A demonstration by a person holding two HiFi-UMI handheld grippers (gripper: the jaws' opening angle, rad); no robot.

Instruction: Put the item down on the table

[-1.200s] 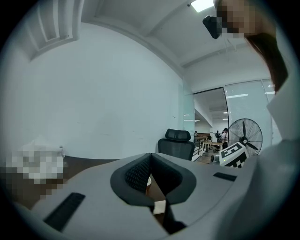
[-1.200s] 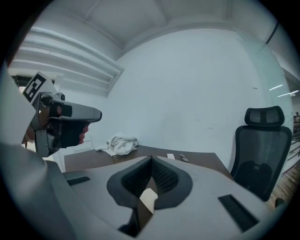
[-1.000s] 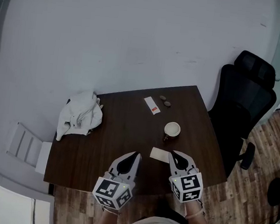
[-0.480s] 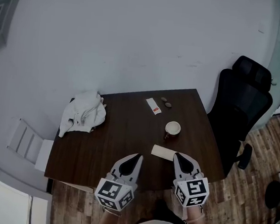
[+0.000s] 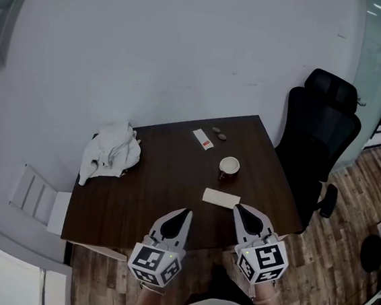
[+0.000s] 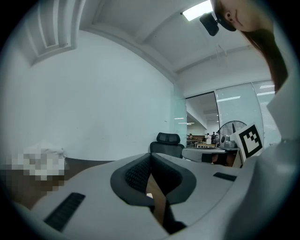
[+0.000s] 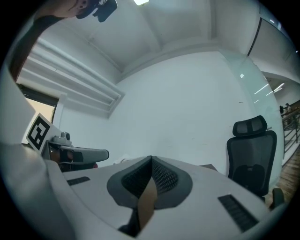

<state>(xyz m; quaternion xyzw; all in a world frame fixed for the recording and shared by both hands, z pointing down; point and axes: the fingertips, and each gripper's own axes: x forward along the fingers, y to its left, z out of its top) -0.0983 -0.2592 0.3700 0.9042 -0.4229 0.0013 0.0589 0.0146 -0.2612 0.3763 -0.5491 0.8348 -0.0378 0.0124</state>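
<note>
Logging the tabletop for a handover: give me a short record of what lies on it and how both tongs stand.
table: dark wood
left side: crumpled white cloth
right of middle: white cup
near edge: flat beige slip
far edge: white packet, two small round things
left tongs: shut, empty
right tongs: shut, empty, tip near the slip

The table (image 5: 160,179) is standing against the wall (image 5: 188,47), with an office chair (image 5: 320,138) standing just beside its right edge. A cloth (image 5: 111,154) is lying at the back left corner. A small packet (image 5: 203,139) is lying near the back edge, two small round things (image 5: 218,134) just right of it. A cup (image 5: 229,165) is sitting right of the middle, a flat card (image 5: 221,198) lying just in front of it. The left gripper (image 5: 186,211) and right gripper (image 5: 237,207) are hovering side by side over the front edge, the right one near the card.
</note>
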